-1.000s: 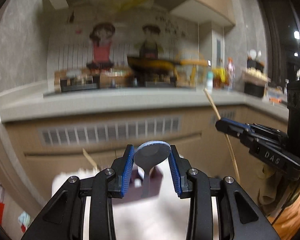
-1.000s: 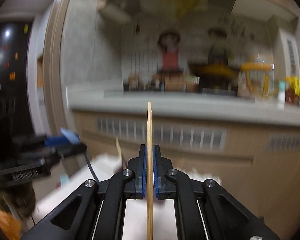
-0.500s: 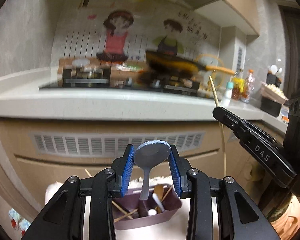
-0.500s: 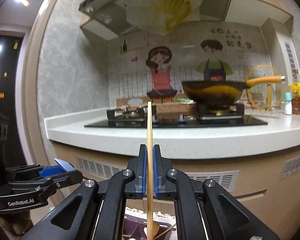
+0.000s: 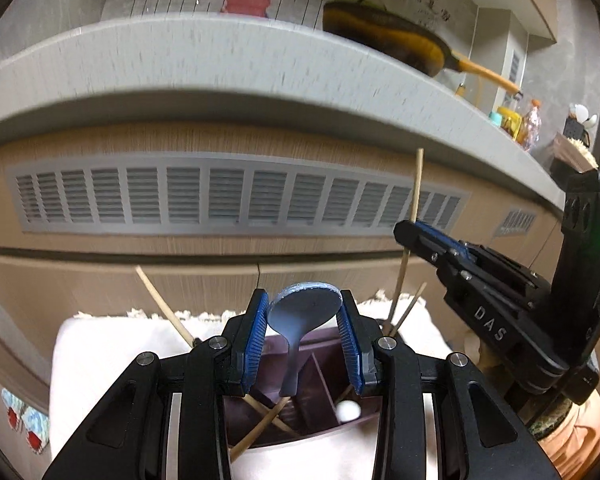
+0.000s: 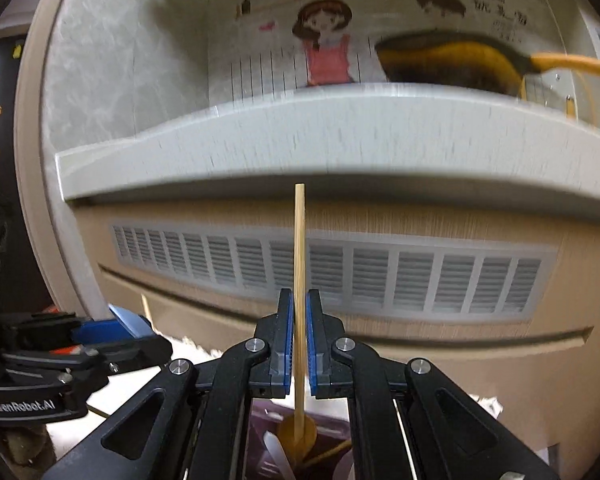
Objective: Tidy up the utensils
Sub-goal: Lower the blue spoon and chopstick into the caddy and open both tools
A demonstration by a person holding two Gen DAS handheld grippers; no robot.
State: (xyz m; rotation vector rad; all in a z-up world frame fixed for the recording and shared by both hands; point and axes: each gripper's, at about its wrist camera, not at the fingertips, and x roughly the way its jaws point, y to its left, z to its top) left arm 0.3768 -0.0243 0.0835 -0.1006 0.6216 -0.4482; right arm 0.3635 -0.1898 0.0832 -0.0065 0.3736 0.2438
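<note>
My left gripper (image 5: 303, 312) is shut on a blue-grey spoon (image 5: 304, 312), gripped at the bowl, handle hanging down into a dark purple divided utensil box (image 5: 320, 368). My right gripper (image 6: 299, 312) is shut on a thin wooden stick (image 6: 299, 240) held upright, its lower end over the box (image 6: 328, 452); it also shows in the left wrist view (image 5: 414, 232) at the right. The box holds wooden chopsticks (image 5: 260, 424), a white spoon (image 5: 348, 410) and a wooden spoon (image 6: 298, 434).
The box sits on a white fluffy cloth (image 5: 100, 360). Behind stands a cabinet front with a grey vent grille (image 5: 220, 196) under a pale counter edge (image 5: 220, 68). A yellow wok (image 5: 388, 40) and bottles (image 5: 516, 120) stand on the counter.
Both grippers have come down toward the box; the counter and grille have risen in view. The spoon handle and the stick now reach lower, into the box.
</note>
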